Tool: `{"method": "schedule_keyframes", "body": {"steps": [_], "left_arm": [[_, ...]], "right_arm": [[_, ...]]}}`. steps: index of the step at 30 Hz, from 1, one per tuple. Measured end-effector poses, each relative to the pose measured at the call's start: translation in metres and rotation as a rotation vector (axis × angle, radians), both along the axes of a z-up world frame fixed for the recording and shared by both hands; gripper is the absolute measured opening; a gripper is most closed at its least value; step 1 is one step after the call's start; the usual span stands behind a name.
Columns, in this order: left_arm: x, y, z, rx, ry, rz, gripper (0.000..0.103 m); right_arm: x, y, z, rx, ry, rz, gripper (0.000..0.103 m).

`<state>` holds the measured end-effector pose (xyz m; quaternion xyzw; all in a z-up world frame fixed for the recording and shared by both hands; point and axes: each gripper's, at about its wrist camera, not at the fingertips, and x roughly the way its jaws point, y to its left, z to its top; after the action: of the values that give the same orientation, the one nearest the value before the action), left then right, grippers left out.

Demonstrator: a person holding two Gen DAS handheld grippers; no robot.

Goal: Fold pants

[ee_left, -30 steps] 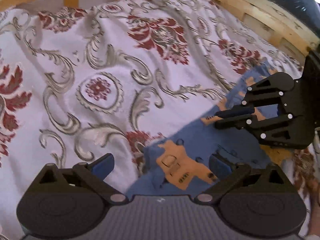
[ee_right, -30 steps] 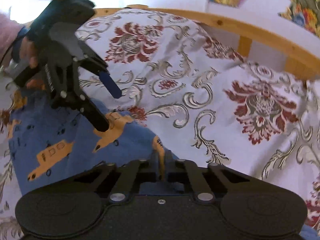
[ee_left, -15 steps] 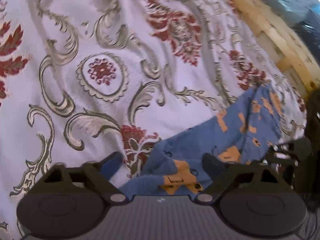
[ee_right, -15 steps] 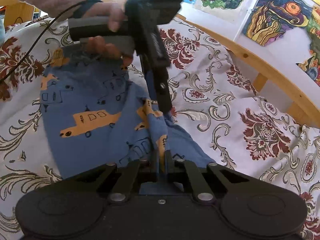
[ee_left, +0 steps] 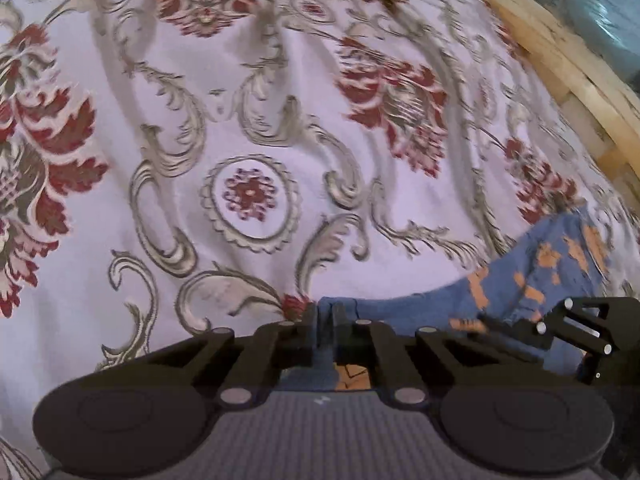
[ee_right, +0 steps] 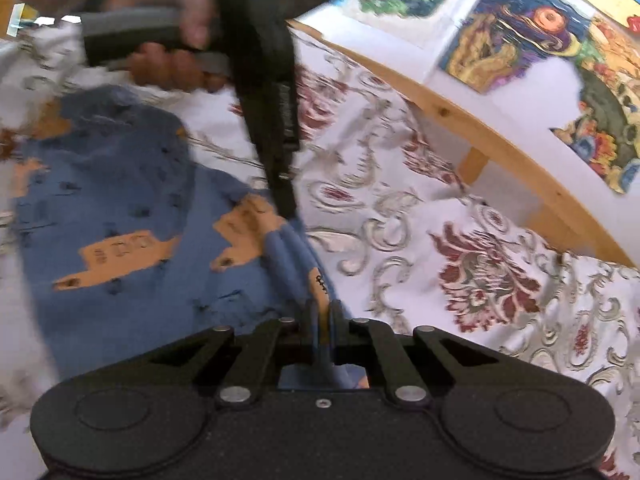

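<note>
My left gripper (ee_left: 325, 322) is pinched down on a fold of the blue pants (ee_left: 532, 276), its two fingers nearly together with the cloth's edge squeezed between them. From there the fabric runs off to the right, where my right gripper (ee_left: 516, 330) shows at the near right edge of the left view. My right gripper (ee_right: 322, 320) is also clamped on the pants (ee_right: 132, 216), with a bunched ridge of blue cloth standing up between its fingers. That ridge leads away to the tip of my left gripper (ee_right: 286, 204), which points down into the cloth, my hand (ee_right: 176, 46) wrapped round its handle at far left. The rest of the pants, printed with orange cars, lies spread to the left on the floral bedspread (ee_left: 248, 128). A wooden bed rail (ee_right: 480, 136) curves along the far right, with coloured drawings (ee_right: 516, 36) on the wall behind it.
</note>
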<state>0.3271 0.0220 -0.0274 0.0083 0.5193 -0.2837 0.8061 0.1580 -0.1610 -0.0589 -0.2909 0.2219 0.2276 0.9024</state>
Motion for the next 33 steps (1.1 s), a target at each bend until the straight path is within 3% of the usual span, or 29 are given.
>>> {"method": "schedule_keyframes", "body": {"steps": [3,6,8,10,12,15,18,20,21,27,29,33], "left_arm": [[0.008,0.003,-0.015,0.008,0.012,0.060,0.015],[0.007,0.017,-0.015,-0.075,0.017,0.150,0.023],[-0.006,0.023,-0.003,-0.110,-0.056,0.160,0.044],[-0.025,0.023,0.009,-0.098,-0.173,0.125,0.058],[-0.043,0.021,0.016,-0.125,-0.235,0.038,0.059],[-0.056,0.009,0.012,-0.149,-0.205,-0.082,0.059],[-0.064,-0.013,-0.002,-0.024,-0.219,-0.140,0.059],[-0.063,-0.022,-0.014,0.075,-0.227,-0.126,0.048],[-0.062,-0.020,-0.017,0.078,-0.223,-0.114,0.047],[-0.061,0.003,-0.022,-0.013,-0.175,-0.011,0.047],[-0.063,0.001,-0.022,-0.010,-0.179,-0.006,0.049],[-0.066,-0.004,-0.022,0.017,-0.198,-0.017,0.051]], "right_arm": [[0.028,0.008,-0.018,-0.076,0.019,-0.065,0.010],[0.042,0.004,-0.021,-0.086,-0.006,-0.098,0.035],[0.037,-0.008,-0.008,-0.048,-0.043,-0.127,0.056],[0.028,-0.026,0.005,-0.033,-0.078,-0.163,0.063],[0.017,-0.048,0.014,-0.020,-0.070,-0.192,0.063],[0.003,-0.083,0.021,0.020,-0.009,-0.248,0.057],[-0.006,-0.104,0.012,0.004,0.048,-0.275,0.057],[-0.005,-0.113,0.006,-0.027,0.039,-0.295,0.057],[-0.002,-0.121,0.008,0.006,0.045,-0.302,0.057],[0.018,-0.178,0.027,0.237,0.137,-0.382,0.057],[0.022,-0.186,0.027,0.216,0.168,-0.350,0.051],[0.030,-0.184,0.015,0.069,0.277,-0.227,0.045]]}}
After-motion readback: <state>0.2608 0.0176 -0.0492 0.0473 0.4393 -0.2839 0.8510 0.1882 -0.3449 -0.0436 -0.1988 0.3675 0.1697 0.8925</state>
